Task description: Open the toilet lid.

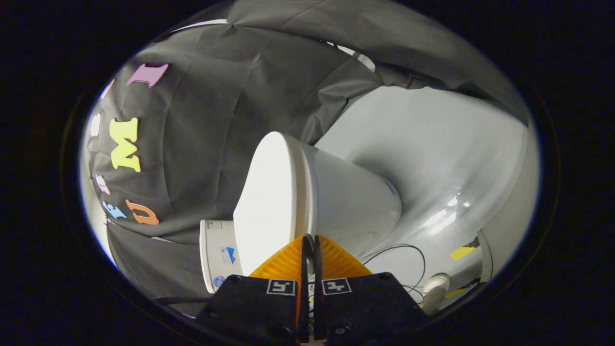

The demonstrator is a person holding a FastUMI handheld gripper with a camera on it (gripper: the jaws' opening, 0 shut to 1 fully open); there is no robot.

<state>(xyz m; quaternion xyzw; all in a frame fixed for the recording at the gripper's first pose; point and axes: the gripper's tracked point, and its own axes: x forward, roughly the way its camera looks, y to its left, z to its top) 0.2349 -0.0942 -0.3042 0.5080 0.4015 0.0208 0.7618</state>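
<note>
A white toilet stands ahead of me, and the view is rolled so that its top faces left. Its lid (pixel 269 202) lies flat on the seat, above the rounded bowl (pixel 355 202). My gripper (pixel 311 239) is shut, the two fingers side by side with only a thin slit between them. The fingertips sit right at the lid's front rim, where lid and seat meet. I see nothing held between the fingers.
The white cistern (pixel 218 254) with small stickers sits behind the lid. Black cloth (pixel 216 96) hangs behind the toilet. On the glossy grey floor (pixel 432 144) lie a thin black cable (pixel 413 250), a white fitting (pixel 435 286) and strips of yellow tape (pixel 461 252).
</note>
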